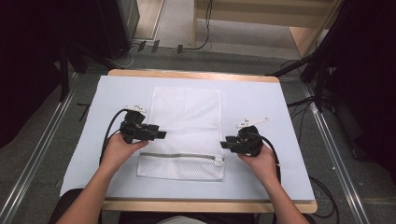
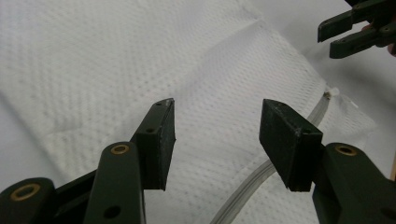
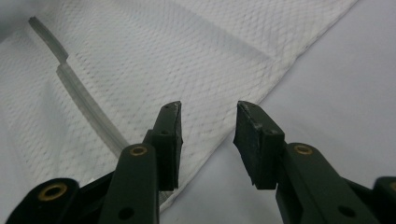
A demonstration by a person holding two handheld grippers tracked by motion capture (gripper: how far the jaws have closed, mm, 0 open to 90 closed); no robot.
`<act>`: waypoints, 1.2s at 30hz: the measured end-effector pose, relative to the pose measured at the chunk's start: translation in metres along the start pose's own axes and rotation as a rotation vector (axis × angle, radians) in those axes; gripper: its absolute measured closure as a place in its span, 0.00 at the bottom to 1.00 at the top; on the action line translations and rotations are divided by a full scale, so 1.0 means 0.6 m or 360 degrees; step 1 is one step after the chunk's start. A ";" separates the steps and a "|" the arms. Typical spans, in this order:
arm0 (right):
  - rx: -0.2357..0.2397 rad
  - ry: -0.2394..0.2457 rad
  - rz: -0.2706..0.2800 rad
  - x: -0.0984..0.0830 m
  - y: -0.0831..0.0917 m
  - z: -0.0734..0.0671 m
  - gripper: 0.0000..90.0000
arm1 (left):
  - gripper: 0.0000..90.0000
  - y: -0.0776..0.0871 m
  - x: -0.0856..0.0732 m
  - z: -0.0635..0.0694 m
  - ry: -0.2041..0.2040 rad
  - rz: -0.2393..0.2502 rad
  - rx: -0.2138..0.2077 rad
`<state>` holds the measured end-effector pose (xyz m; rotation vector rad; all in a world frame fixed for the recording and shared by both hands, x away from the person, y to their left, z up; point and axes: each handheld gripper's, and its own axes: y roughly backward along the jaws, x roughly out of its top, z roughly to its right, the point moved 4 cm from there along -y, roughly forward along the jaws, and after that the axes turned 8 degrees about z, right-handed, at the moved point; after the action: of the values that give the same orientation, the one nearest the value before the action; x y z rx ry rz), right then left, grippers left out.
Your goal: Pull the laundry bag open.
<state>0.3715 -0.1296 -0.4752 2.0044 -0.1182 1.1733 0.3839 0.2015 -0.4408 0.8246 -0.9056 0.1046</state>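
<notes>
We find the white mesh laundry bag (image 1: 186,122) lying flat in the middle of the table (image 1: 261,100), on its pale cover. The near end is folded up over itself, so the grey zipper (image 1: 180,156) runs across at about 6 o'clock from the bag's centre, with the pull tab (image 1: 218,161) at the 4 o'clock corner.

Left tool (image 1: 161,134) hangs over the bag's 9 o'clock edge, jaws apart, nothing between the pads; its own view looks down on mesh and zipper. Right tool (image 1: 225,142) sits at the 3 o'clock edge, jaws parted and empty, over the bag's border and the bare cover.

Handling, as we judge it: very light, limp, no stiffness at all. Mesh should drape and sag from any pinch point, and the fold may slip open if dragged. Weave gives the pads some bite, yet it is thin, so we would pinch both layers. Best holds look like the two side edges near the fold, or the zipper seam, which is the firmest line.
</notes>
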 end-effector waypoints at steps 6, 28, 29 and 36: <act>0.0036 -0.0022 -0.0054 -0.013 0.001 -0.014 0.88 | 0.51 -0.023 0.005 0.022 -0.0046 -0.0023 -0.0049; 0.0123 0.0030 -0.0180 -0.047 -0.018 -0.063 0.98 | 0.53 -0.082 0.012 0.065 -0.0161 -0.0065 -0.0150; 0.0124 0.0023 -0.0189 -0.047 -0.019 -0.065 0.98 | 0.53 -0.083 0.012 0.067 -0.0164 -0.0065 -0.0153; 0.0148 0.0095 -0.0153 -0.034 -0.030 -0.080 0.98 | 0.54 -0.086 0.010 0.077 -0.0192 -0.0073 -0.0168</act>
<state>0.3346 -0.0910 -0.4891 2.0297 0.0629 1.1949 0.3788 0.1331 -0.4509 0.7588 -0.9967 -0.0332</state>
